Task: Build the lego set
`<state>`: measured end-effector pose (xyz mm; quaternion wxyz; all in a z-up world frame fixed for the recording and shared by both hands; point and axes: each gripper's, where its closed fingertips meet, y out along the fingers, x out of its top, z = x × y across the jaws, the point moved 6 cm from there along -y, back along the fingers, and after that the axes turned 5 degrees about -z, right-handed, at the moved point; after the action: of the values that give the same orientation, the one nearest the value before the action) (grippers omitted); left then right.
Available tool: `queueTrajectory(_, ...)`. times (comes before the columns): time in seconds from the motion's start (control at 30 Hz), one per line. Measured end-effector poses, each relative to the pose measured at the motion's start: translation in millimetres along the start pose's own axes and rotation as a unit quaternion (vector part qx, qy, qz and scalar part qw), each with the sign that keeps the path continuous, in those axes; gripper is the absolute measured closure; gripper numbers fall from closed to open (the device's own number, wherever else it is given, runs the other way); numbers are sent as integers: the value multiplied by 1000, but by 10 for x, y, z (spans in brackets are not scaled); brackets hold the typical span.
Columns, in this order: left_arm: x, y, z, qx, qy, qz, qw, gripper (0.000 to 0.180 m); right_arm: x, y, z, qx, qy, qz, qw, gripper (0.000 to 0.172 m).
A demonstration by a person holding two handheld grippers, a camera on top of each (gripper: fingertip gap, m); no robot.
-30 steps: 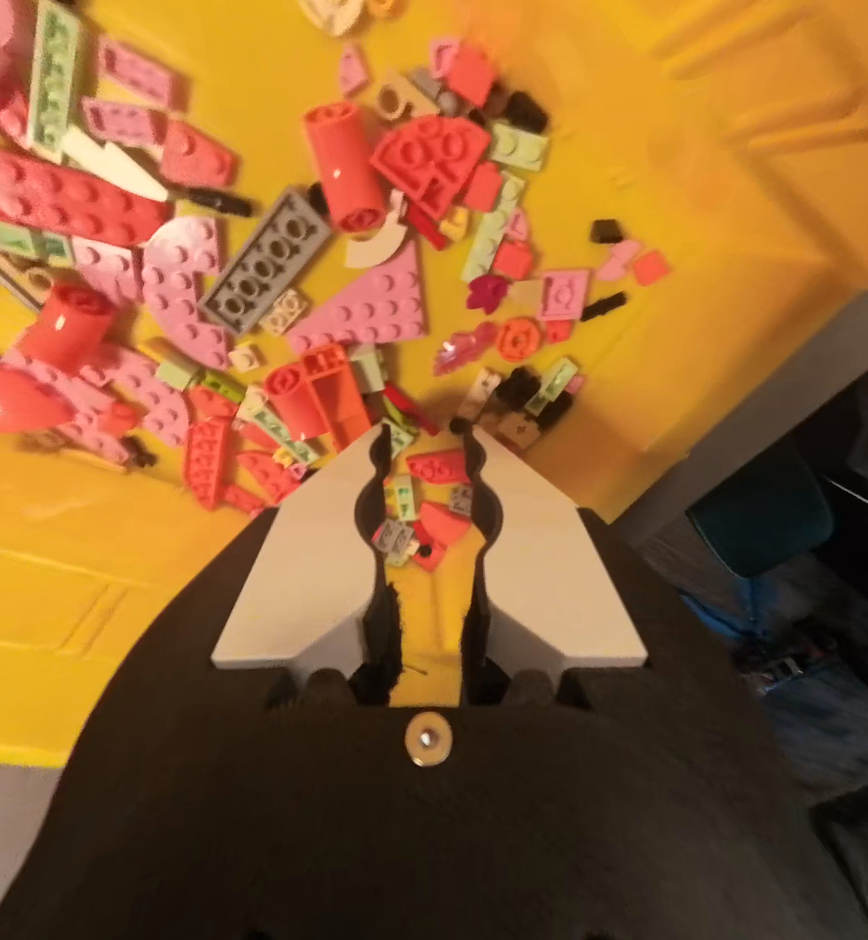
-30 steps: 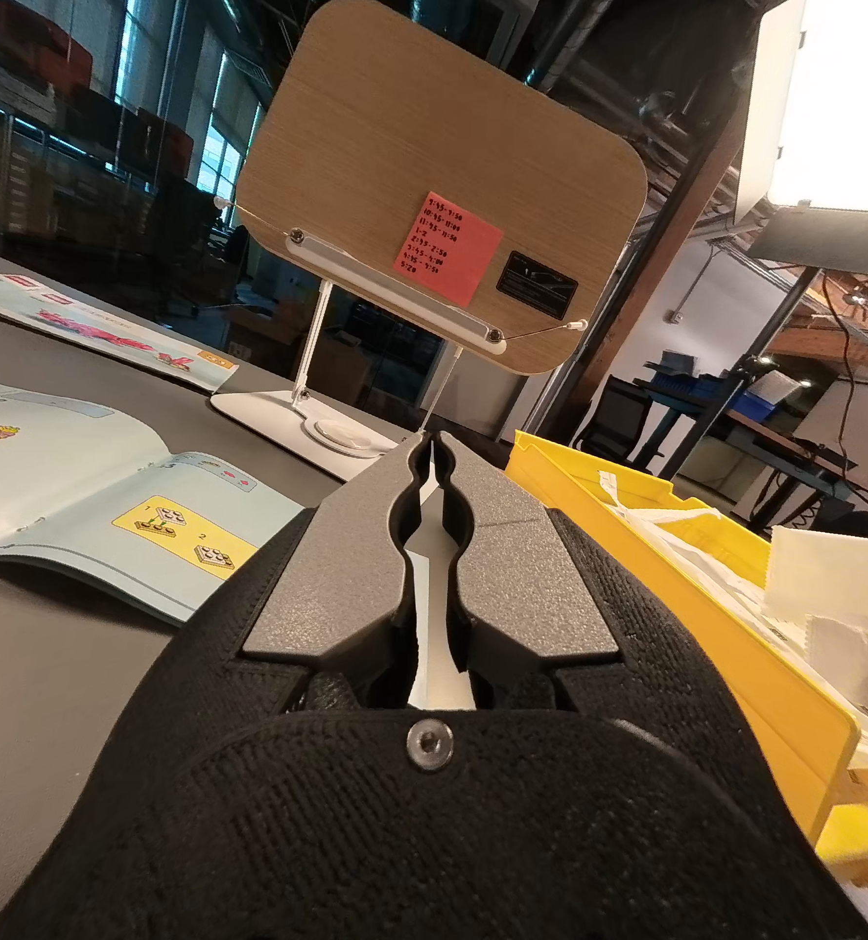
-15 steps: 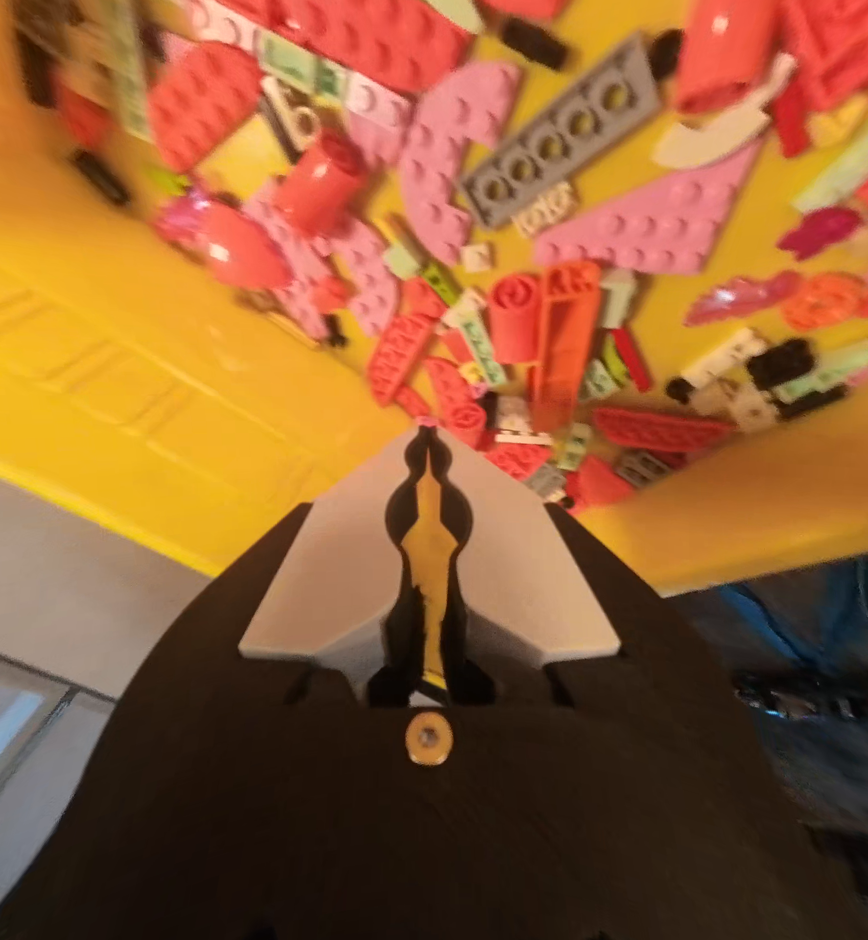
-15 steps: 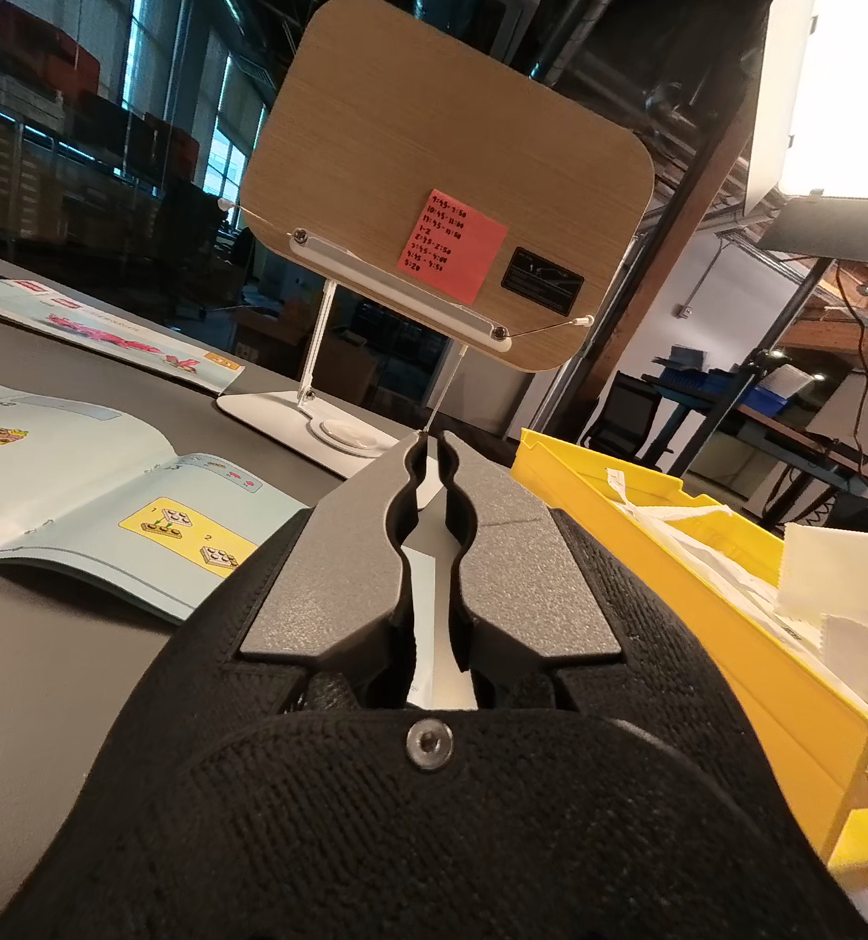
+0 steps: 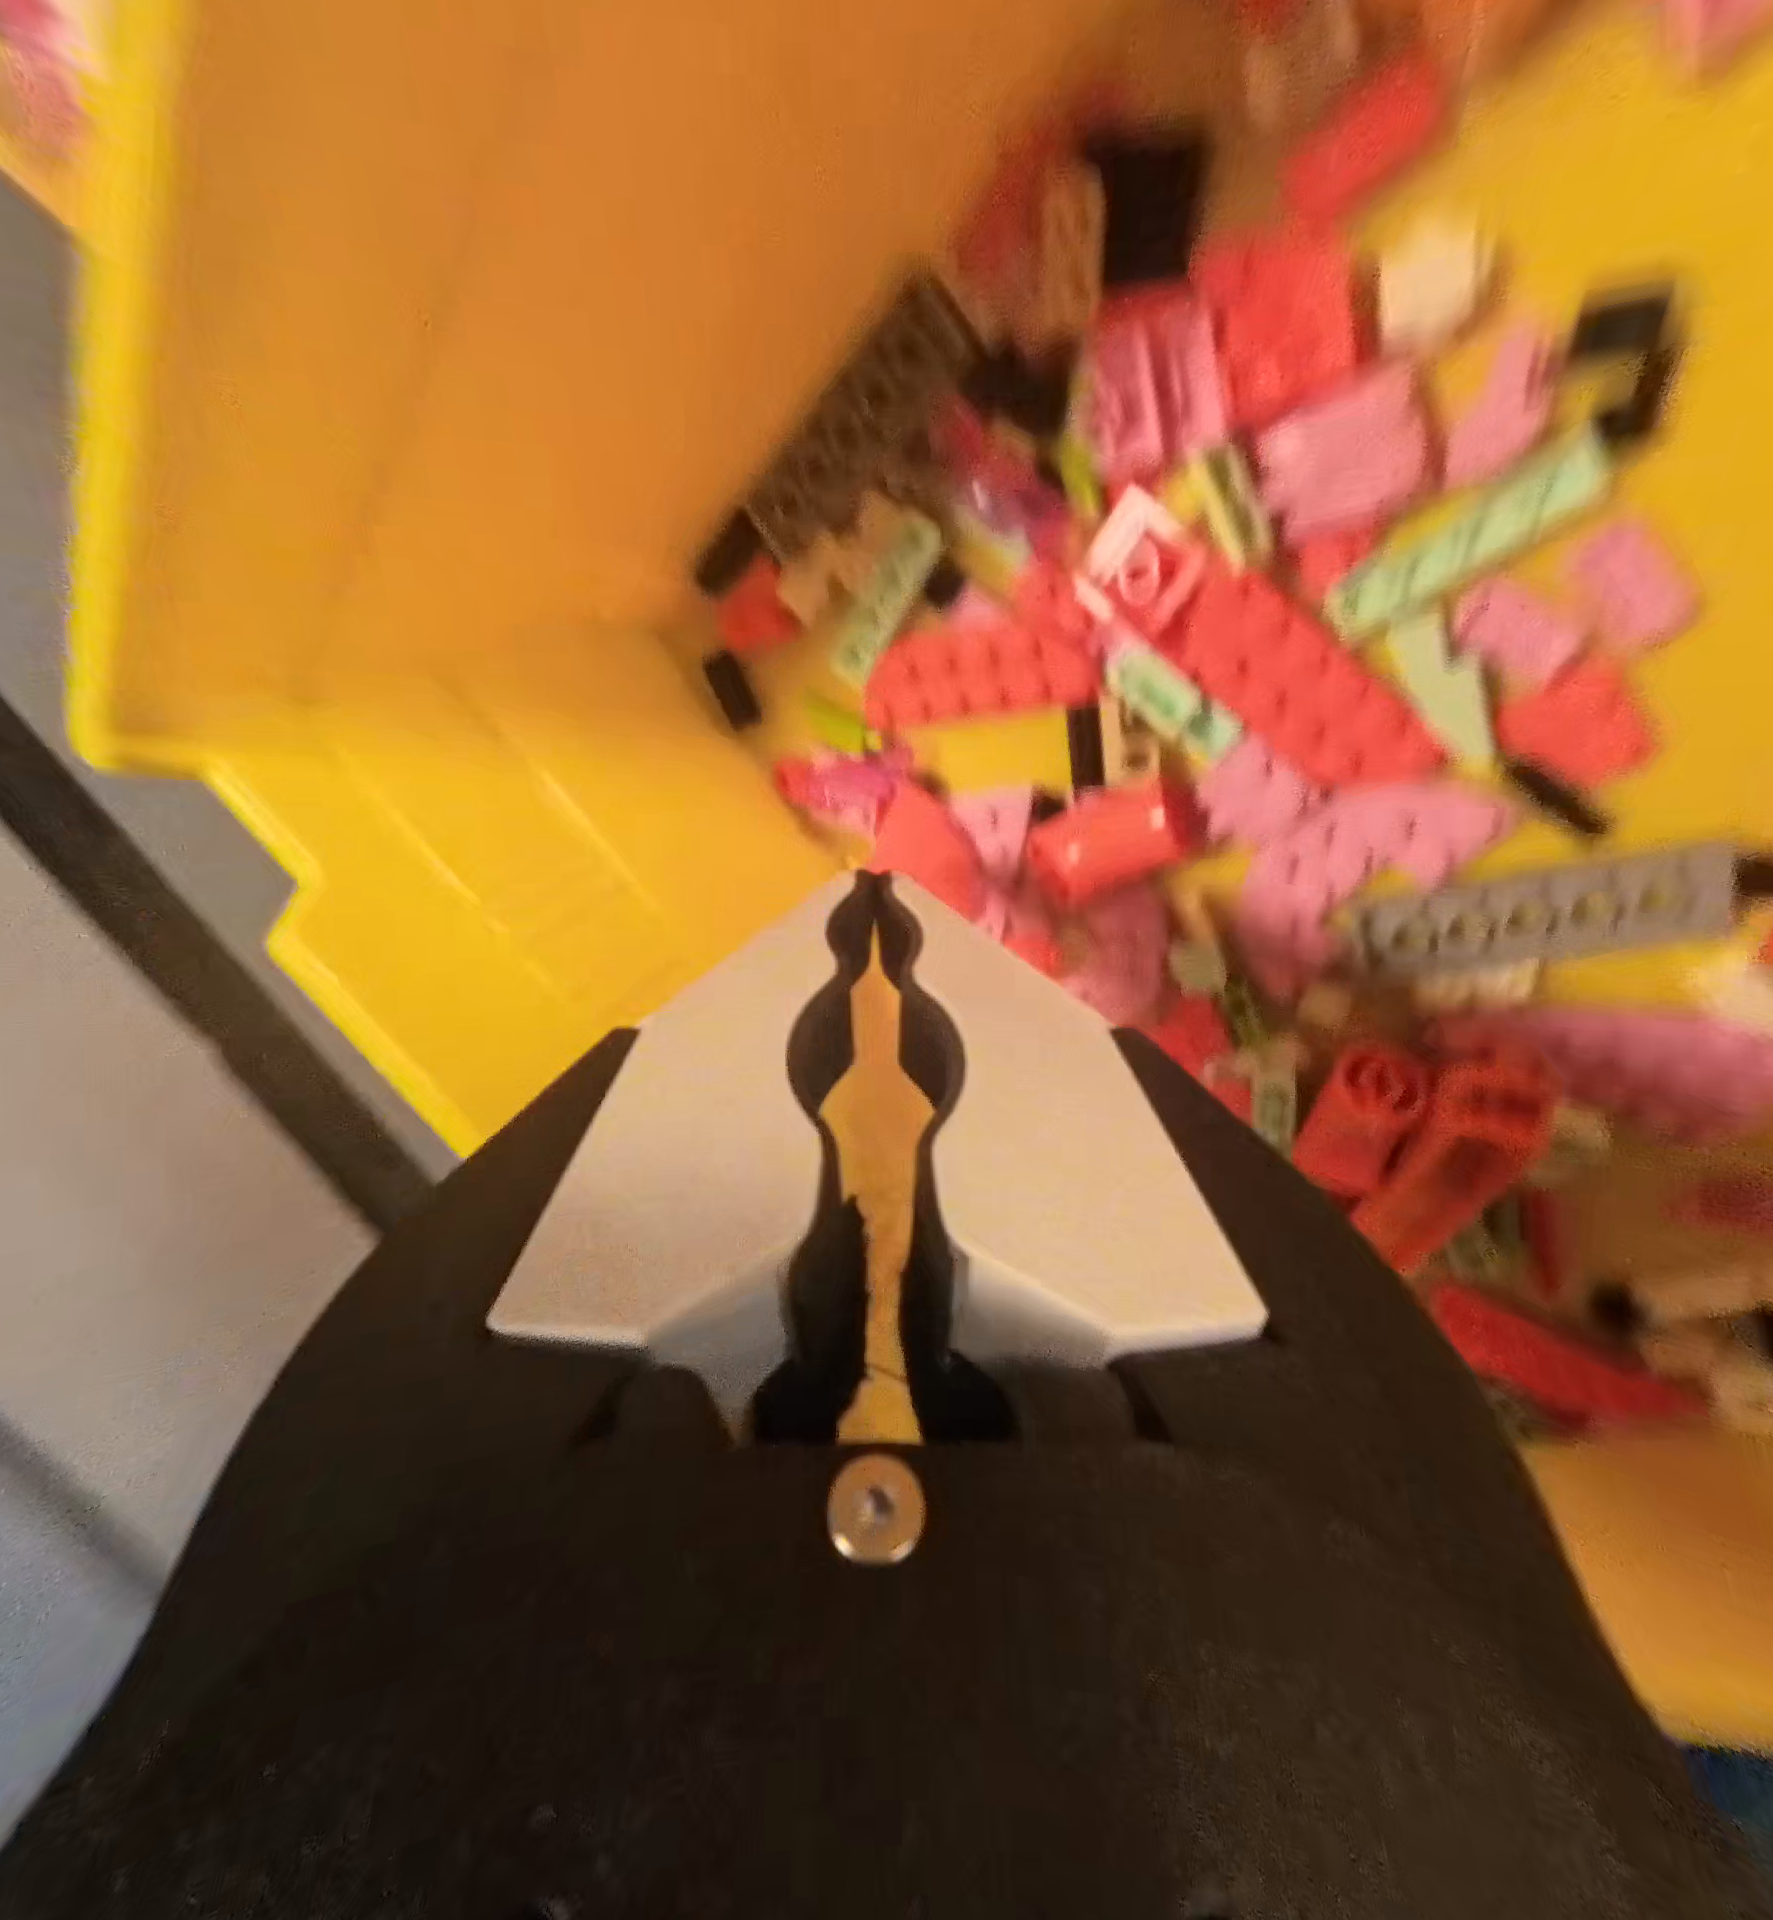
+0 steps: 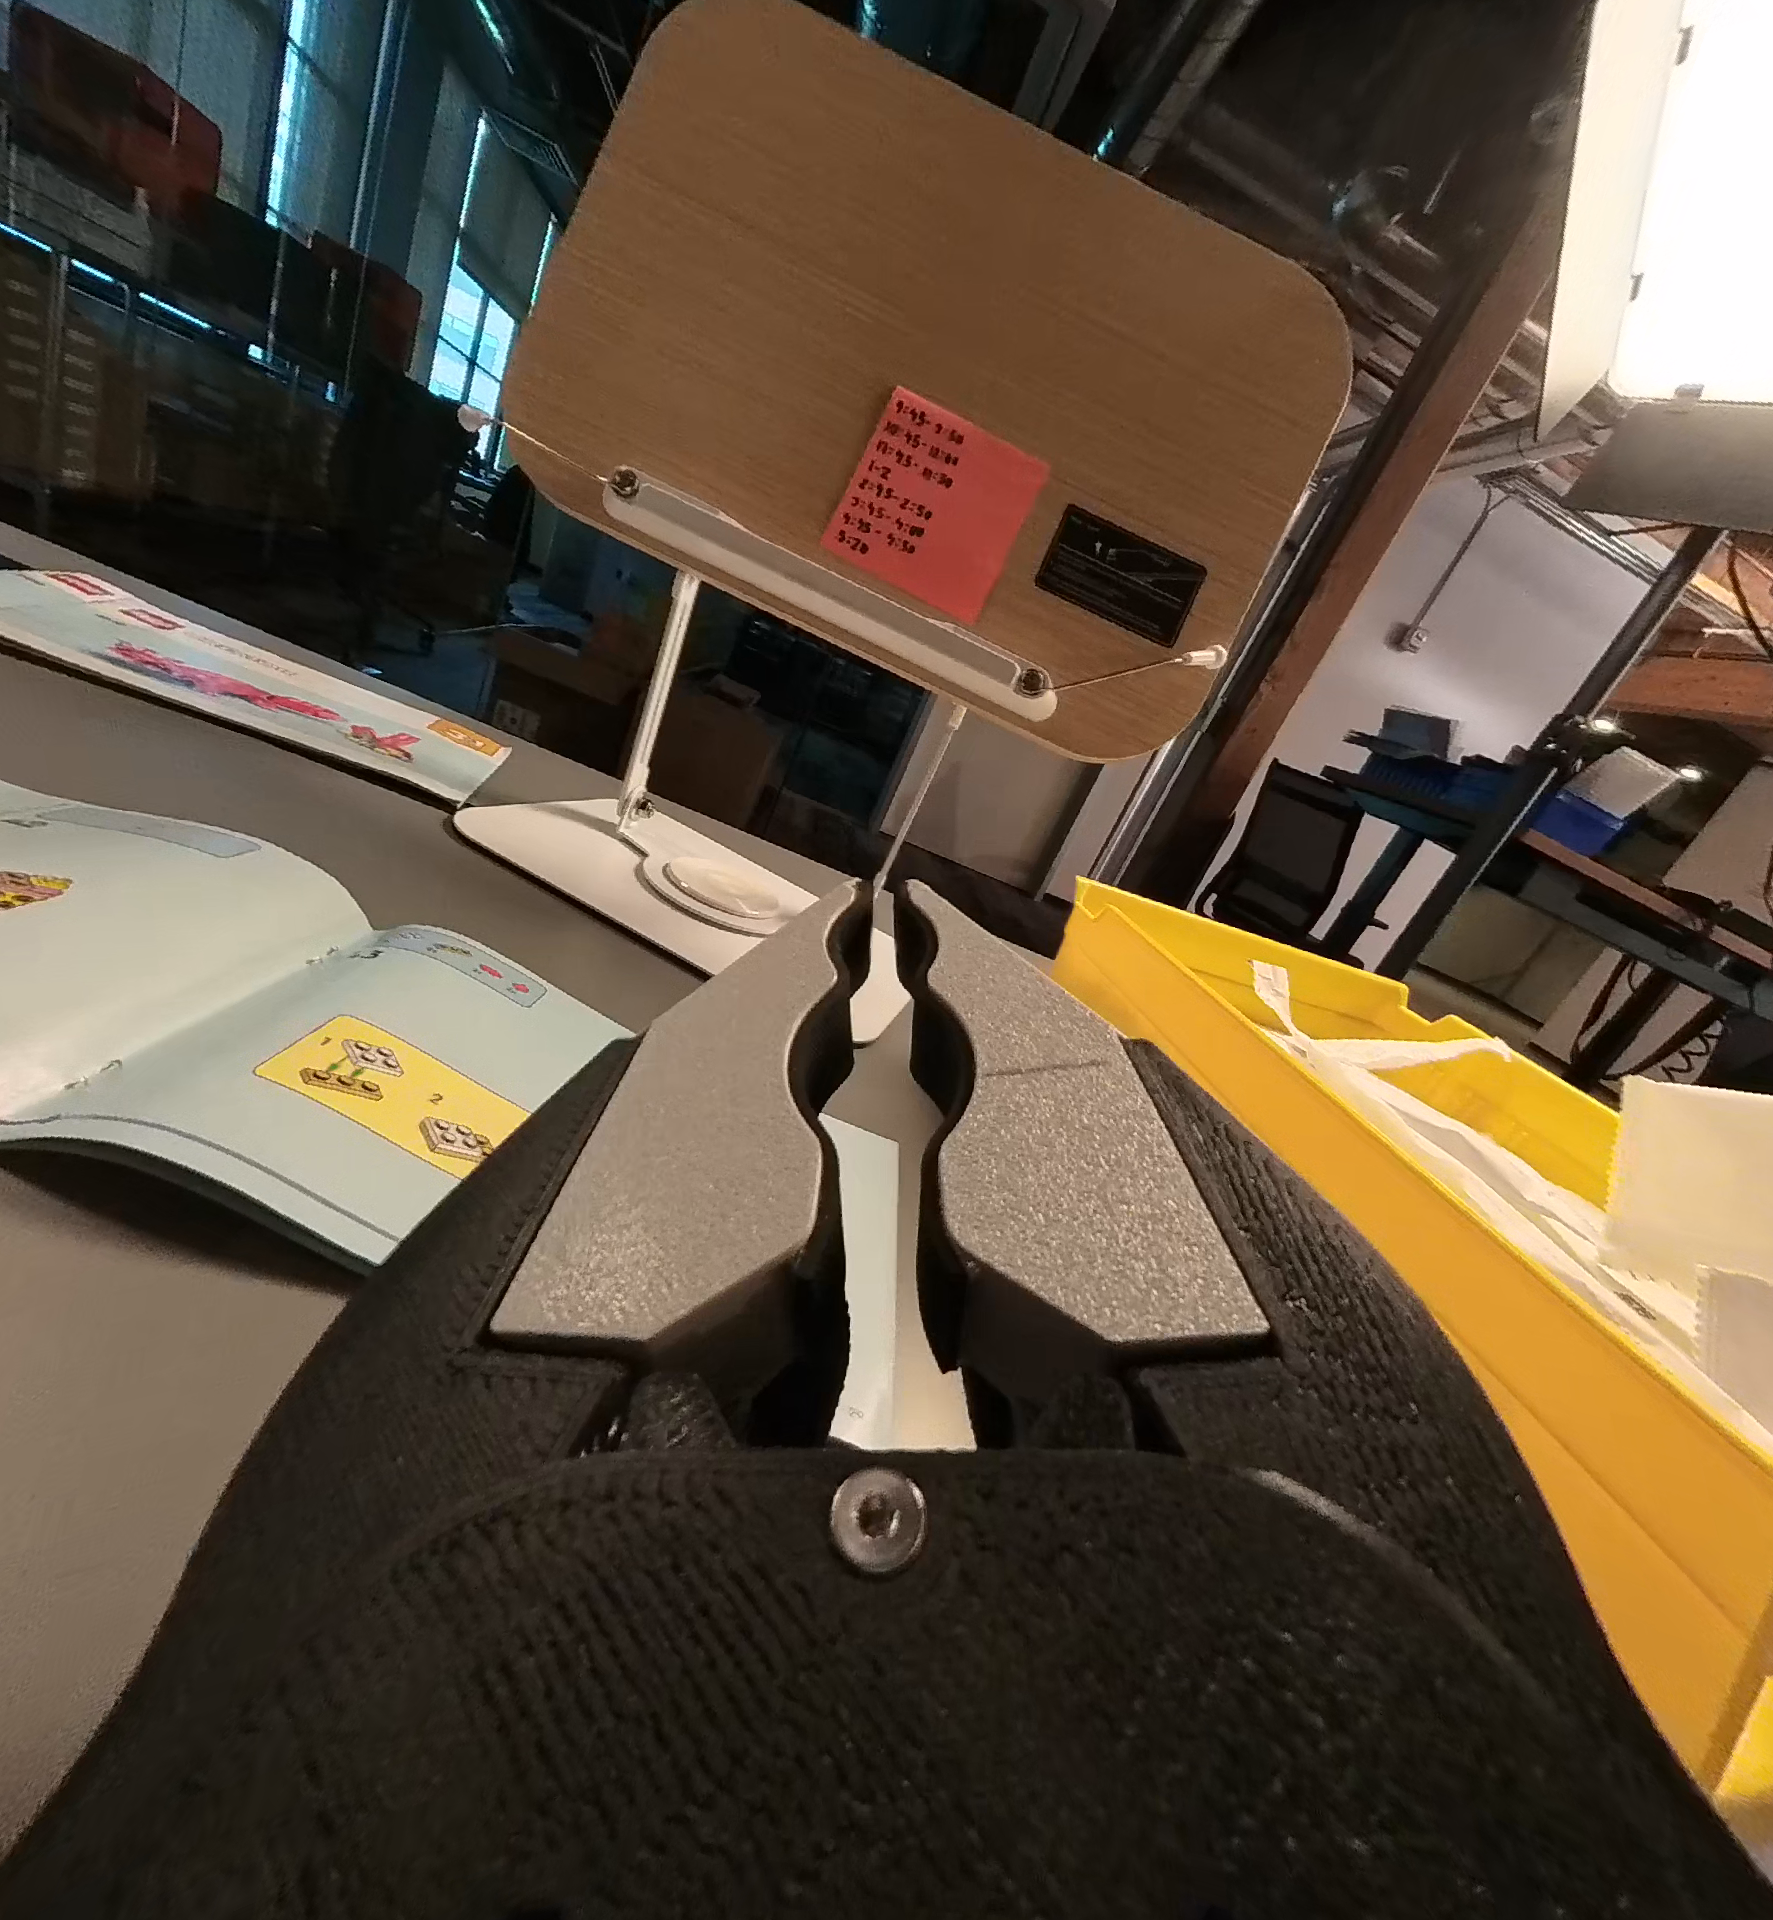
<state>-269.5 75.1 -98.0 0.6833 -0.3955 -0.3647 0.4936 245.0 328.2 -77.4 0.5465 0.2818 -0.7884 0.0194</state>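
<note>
Left wrist view: left gripper [image 5: 871, 883], tips pressed together, hangs over a yellow tray [image 5: 446, 416], just left of a blurred heap of toy bricks [image 5: 1277, 675]. They look light, hard and slick, best pinched across flat sides. Right gripper [image 6: 879, 899], drawn nearly together, points at a white stand base [image 6: 591, 842] beside an open booklet [image 6: 186, 1039]

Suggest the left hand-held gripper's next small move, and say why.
Probably reopen the jaws and settle over one piece. The left hand-held gripper is shut over the yellow tray, tips at the edge of the brick pile, and the blurred view shows no brick between them.
</note>
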Motion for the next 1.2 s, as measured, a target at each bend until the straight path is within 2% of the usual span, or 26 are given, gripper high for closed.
queueTrajectory(0.1,131,38,90,-30,-49,-32,998,180,1,5,23,7,-5,1,1000,170)
queueTrajectory(0.23,251,137,81,-126,-98,-50,986,180,3,11,56,15,-13,1,1000,170)
queueTrajectory(0.33,218,214,43,-166,-111,-16,980,180,7,13,59,17,-11,0,1000,170)
queueTrajectory(0.43,171,222,48,-164,-119,6,979,180,7,14,63,19,-12,-1,1000,170)
queueTrajectory(0.6,72,157,-61,-233,-141,46,961,180,11,21,84,24,-14,-1,1000,170)
queueTrajectory(0.63,88,137,-78,-252,-143,37,956,180,11,24,90,25,-14,-2,1000,170)
queueTrajectory(0.67,157,105,-44,-254,-149,-1,956,180,13,24,96,27,-15,-2,1000,170)
queueTrajectory(0.73,318,0,161,-201,-165,-99,960,180,13,25,100,28,-16,-2,999,170)
queueTrajectory(0.8,388,-105,312,-161,-165,-136,963,180,14,24,99,28,-15,-2,999,170)
queueTrajectory(0.87,393,-112,351,-147,-154,-111,971,180,15,24,99,28,-15,-2,999,170)
queueTrajectory(1.0,302,70,330,-101,-108,1,989,180,15,24,103,30,-15,-2,999,170)
queueTrajectory(1.13,189,253,177,-139,-109,96,980,180,20,21,110,32,-15,-4,999,170)
queueTrajectory(1.2,166,267,161,-140,-111,112,978,180,21,21,112,34,-14,-4,999,170)
